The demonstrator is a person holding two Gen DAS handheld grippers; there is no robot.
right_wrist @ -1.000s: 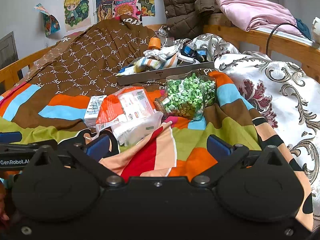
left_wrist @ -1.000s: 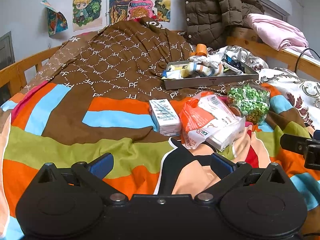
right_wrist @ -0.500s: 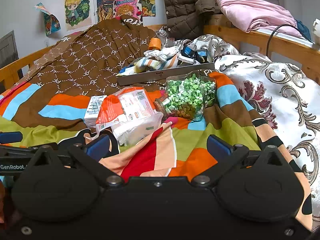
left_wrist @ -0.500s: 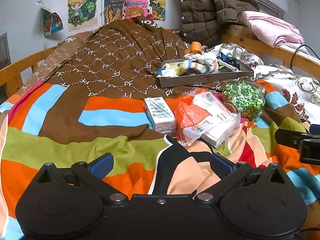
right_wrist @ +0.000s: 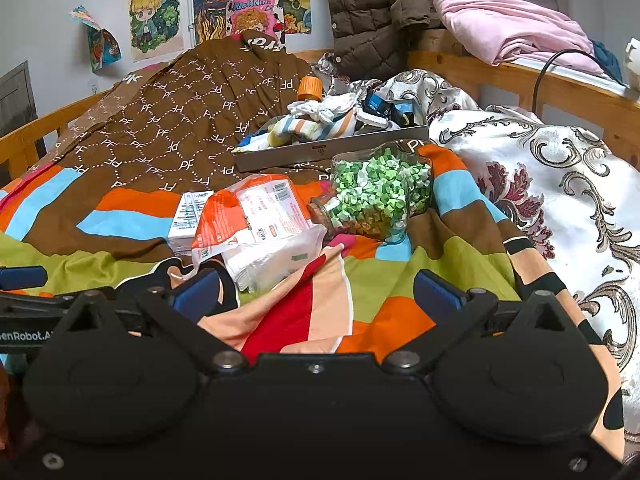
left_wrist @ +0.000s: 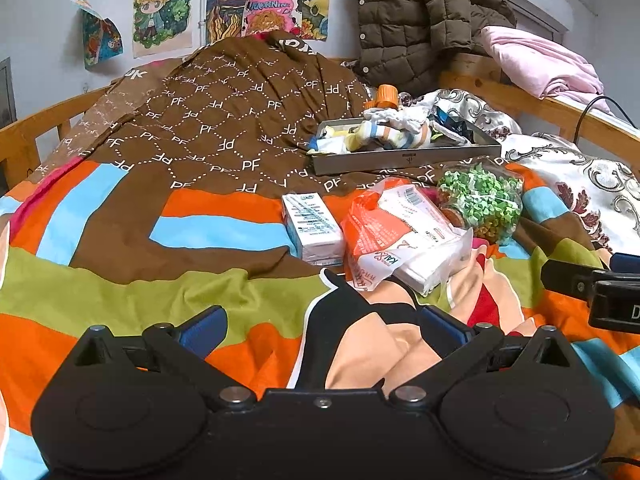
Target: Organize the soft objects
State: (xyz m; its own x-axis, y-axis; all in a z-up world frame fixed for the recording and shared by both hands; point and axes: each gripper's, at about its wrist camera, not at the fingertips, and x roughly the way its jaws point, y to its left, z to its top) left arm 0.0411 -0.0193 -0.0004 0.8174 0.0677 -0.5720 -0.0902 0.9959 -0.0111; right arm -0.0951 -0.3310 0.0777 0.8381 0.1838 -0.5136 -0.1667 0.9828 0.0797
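On the striped bed cover lie an orange-and-white tissue pack (left_wrist: 396, 236) (right_wrist: 256, 224), a small white carton (left_wrist: 312, 228) (right_wrist: 188, 216) and a clear jar of green paper stars (left_wrist: 480, 200) (right_wrist: 376, 196) on its side. Behind them a grey metal tray (left_wrist: 404, 158) (right_wrist: 332, 148) holds rolled socks and small cloths. My left gripper (left_wrist: 320, 332) is open and empty, near the cover in front of the pack. My right gripper (right_wrist: 316, 292) is open and empty, just in front of the pack and jar.
A brown quilted jacket (left_wrist: 416, 20) and pink bedding (right_wrist: 512, 28) hang on the wooden rail at the back. A white floral quilt (right_wrist: 552, 176) lies at the right. A brown patterned blanket (left_wrist: 224, 120) covers the far bed. A black cable (right_wrist: 552, 68) hangs over the rail.
The left gripper has drawn back and lifted slightly, so the objects look a little farther. The right gripper has hardly moved. Both stay open.
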